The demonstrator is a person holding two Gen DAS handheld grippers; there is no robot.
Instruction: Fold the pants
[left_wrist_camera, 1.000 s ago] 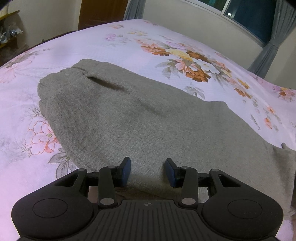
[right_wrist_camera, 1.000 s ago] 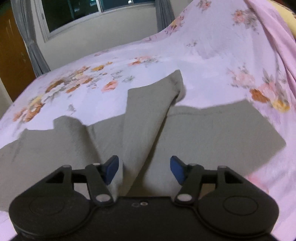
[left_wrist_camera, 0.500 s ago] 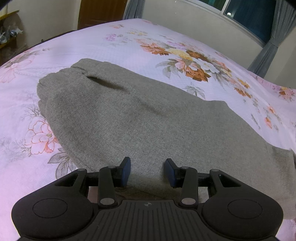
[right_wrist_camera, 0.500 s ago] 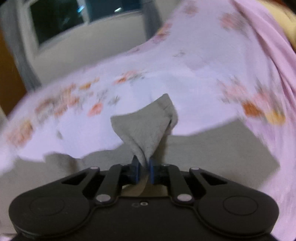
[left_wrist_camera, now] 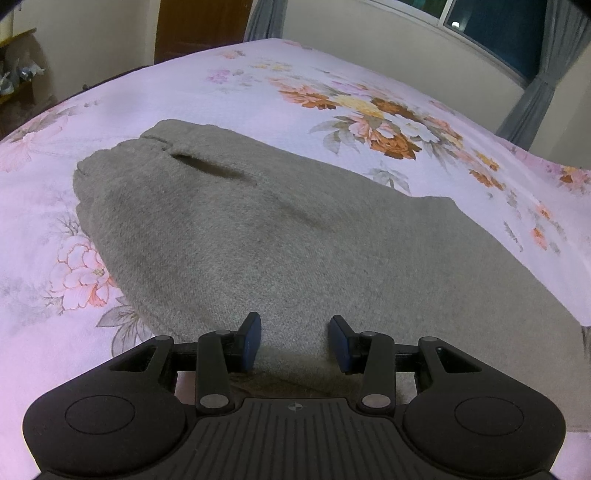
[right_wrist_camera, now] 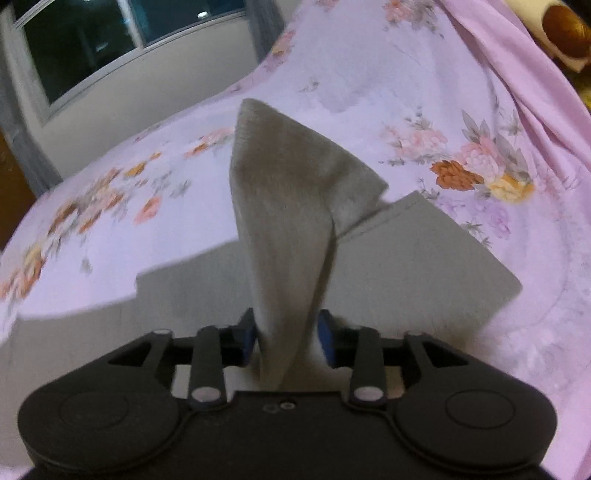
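Note:
Grey pants (left_wrist_camera: 280,236) lie on a pink floral bed sheet (left_wrist_camera: 258,85), waistband end at the far left with a pocket slit showing. My left gripper (left_wrist_camera: 294,341) is open, its blue pads just above the near edge of the pants, holding nothing. In the right wrist view my right gripper (right_wrist_camera: 287,334) is shut on a pant leg (right_wrist_camera: 291,206) and holds it lifted in a peak above the other leg (right_wrist_camera: 436,266), which lies flat on the sheet.
A wall and dark window (left_wrist_camera: 495,40) with grey curtains (left_wrist_camera: 543,81) run along the far side of the bed. A wooden door (left_wrist_camera: 203,26) and a shelf (left_wrist_camera: 18,70) stand beyond the bed's left end. Bunched pink sheet (right_wrist_camera: 524,70) rises at the right.
My right gripper closed on the pant leg and lifted it up off the bed. The left gripper stayed open and barely moved.

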